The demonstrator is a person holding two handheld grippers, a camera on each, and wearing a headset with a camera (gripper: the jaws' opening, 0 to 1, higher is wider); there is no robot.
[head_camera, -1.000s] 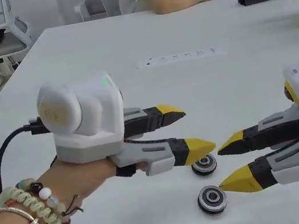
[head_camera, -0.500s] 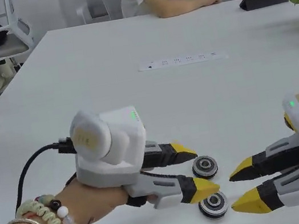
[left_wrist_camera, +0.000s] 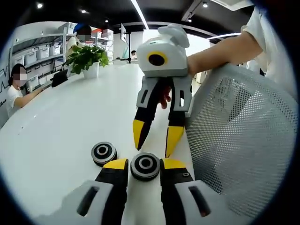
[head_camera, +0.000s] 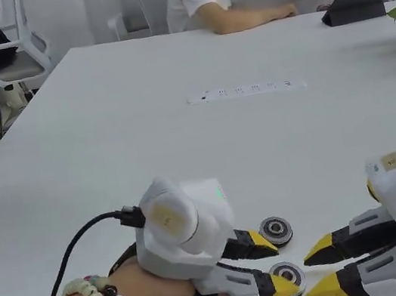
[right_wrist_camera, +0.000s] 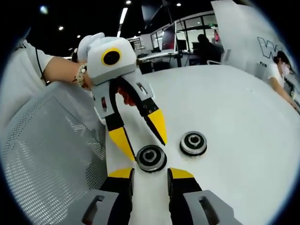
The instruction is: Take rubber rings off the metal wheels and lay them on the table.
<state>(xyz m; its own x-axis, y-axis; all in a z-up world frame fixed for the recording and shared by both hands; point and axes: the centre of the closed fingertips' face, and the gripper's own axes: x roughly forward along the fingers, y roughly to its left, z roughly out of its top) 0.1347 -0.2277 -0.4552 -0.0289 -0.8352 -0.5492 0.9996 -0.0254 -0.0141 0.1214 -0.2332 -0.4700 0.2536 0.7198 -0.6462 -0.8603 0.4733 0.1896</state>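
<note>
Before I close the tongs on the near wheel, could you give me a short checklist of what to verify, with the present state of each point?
1. The near wheel lies flat on the table: ok.
2. It sits between the tips of the left tongs: ok.
3. The left tongs grip it firmly: not ok, they are open.
4. The right tongs are open and face the same wheel: ok.
5. The far wheel stands apart from both tongs: ok.
6. The rubber ring is loose enough to pull off: cannot tell.

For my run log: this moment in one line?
left gripper open at near wheel | right gripper open, facing it | far wheel untouched
</note>
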